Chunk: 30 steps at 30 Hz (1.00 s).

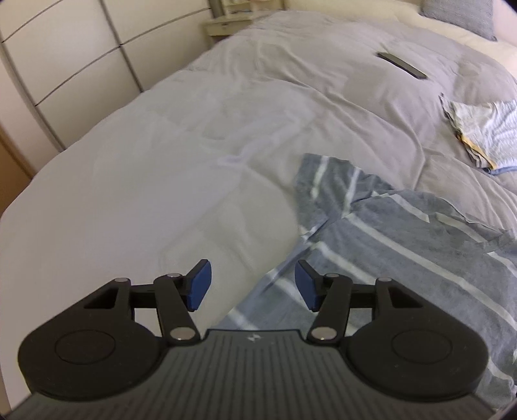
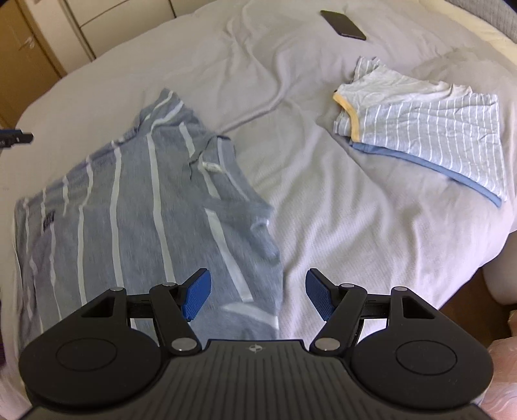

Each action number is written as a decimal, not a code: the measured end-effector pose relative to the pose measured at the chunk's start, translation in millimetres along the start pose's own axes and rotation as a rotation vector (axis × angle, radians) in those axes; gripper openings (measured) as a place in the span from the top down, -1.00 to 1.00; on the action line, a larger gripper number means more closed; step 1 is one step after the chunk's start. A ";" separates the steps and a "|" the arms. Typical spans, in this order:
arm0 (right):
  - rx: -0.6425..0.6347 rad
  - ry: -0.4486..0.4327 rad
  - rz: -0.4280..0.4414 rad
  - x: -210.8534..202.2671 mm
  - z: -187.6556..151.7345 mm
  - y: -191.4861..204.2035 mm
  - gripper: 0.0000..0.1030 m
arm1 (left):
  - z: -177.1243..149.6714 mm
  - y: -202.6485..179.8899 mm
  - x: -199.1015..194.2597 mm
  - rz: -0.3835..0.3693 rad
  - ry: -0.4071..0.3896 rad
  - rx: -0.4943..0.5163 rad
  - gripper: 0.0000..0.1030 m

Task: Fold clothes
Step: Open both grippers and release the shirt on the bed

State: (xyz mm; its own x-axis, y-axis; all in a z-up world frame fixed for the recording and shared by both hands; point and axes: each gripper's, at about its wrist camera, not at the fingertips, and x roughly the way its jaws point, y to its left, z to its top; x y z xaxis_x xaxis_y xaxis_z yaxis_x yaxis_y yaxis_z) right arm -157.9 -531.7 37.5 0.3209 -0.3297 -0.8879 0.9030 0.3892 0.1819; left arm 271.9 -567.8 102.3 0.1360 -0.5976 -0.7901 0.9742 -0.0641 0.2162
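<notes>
A blue-grey T-shirt with white stripes [image 2: 135,206] lies spread on the pale bed cover [image 2: 339,226], neck toward the far side, one sleeve rumpled at its right edge. In the left wrist view the same T-shirt [image 1: 404,245] fills the lower right. My left gripper [image 1: 253,284] hangs open above the shirt's left edge, nothing between its blue pads. My right gripper [image 2: 258,294] is open too, hovering over the shirt's right hem. A folded pale striped garment [image 2: 429,129] with yellow and blue trim rests to the right, also visible as a folded garment [image 1: 481,132] far right.
A dark phone [image 2: 342,24] lies on the cover at the far side, seen as a phone [image 1: 402,64] in the left view. White wardrobe doors [image 1: 64,64] stand to the left of the bed. A grey pillow [image 1: 458,16] sits at the head.
</notes>
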 end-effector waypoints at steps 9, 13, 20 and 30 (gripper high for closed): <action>-0.131 -0.013 0.140 92.8 107.6 31.1 -0.29 | 27.9 -34.8 102.7 -0.113 0.038 0.067 0.05; -0.259 -0.051 0.214 154.9 182.9 55.8 -0.14 | 26.2 -54.3 157.8 -0.154 0.050 0.098 0.15; -0.463 -0.093 0.336 249.8 284.2 110.7 -0.14 | 13.6 -75.7 214.7 -0.142 0.044 0.184 0.62; -0.489 0.003 0.454 321.3 318.8 148.6 0.56 | 0.9 -13.6 215.4 -0.179 0.010 -0.253 0.98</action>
State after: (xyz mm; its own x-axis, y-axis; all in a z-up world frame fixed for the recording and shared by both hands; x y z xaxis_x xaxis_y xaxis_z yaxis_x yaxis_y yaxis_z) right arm 170.4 -854.0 -86.0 0.6372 -0.0395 -0.7697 0.4449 0.8344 0.3255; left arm 287.8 -696.4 -70.4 -0.0416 -0.5866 -0.8088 0.9966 0.0337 -0.0756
